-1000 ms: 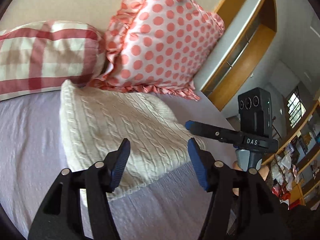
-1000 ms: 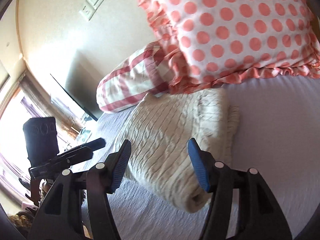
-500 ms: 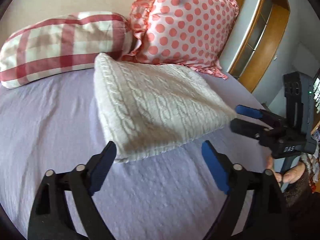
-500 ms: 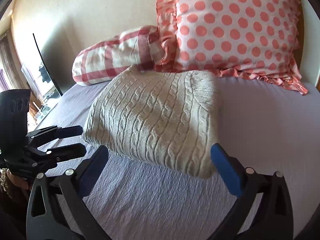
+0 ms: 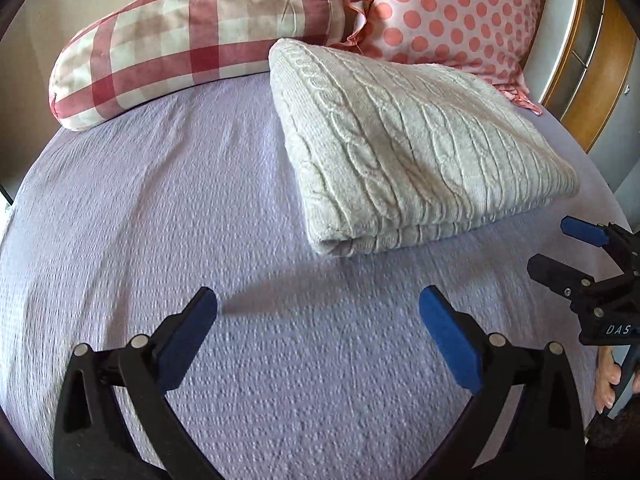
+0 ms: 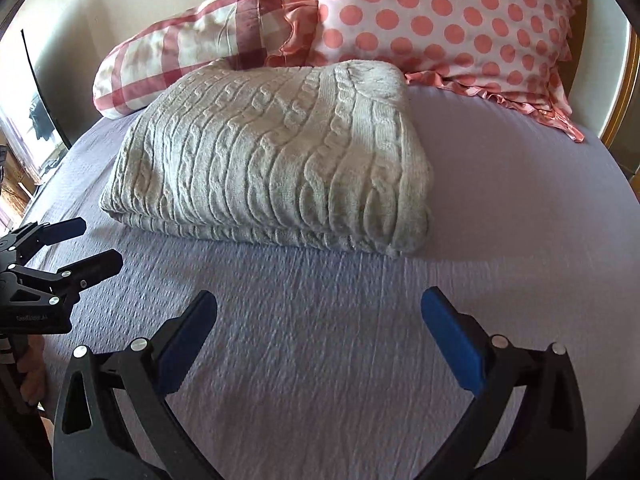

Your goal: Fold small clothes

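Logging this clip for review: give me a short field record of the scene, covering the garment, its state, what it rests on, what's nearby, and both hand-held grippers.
garment: cream cable-knit sweater
state: folded into a compact rectangle, lying flat
surface: lavender bedspread
behind garment: plaid pillow and polka-dot pillow, both touching the sweater's far edge
left hand-held gripper: open, empty, clear of the sweater
right hand-held gripper: open, empty, clear of the sweater
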`<state>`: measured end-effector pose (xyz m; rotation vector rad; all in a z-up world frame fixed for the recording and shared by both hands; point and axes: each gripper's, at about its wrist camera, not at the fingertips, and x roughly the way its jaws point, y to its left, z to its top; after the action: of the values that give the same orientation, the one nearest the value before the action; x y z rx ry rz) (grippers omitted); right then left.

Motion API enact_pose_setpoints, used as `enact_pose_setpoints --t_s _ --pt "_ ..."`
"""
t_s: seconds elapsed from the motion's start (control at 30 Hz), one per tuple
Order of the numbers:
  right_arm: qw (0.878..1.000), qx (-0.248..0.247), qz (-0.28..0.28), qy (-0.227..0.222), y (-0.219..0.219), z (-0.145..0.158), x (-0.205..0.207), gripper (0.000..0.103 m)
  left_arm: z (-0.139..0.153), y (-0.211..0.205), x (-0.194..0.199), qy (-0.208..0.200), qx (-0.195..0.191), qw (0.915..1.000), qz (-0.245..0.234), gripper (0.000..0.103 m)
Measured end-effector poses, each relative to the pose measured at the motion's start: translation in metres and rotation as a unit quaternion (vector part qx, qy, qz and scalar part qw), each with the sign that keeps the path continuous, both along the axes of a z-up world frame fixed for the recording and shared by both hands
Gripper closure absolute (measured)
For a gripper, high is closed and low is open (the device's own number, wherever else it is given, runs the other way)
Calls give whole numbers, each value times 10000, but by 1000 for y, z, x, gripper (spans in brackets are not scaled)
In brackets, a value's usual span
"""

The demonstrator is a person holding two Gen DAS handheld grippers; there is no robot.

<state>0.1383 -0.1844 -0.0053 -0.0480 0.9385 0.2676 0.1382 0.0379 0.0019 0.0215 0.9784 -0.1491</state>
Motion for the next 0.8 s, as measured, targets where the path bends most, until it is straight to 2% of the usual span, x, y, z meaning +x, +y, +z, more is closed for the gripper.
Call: enact_pose_setpoints --t_s 0.17,0.8 --pt "9995 -307 -28 61 6 -3 0 1 -2 -6 0 -14 320 9995 -40 2" --pt "9995 -294 -10 71 3 -3 1 1 -2 -5 2 -13 302 9995 -45 2"
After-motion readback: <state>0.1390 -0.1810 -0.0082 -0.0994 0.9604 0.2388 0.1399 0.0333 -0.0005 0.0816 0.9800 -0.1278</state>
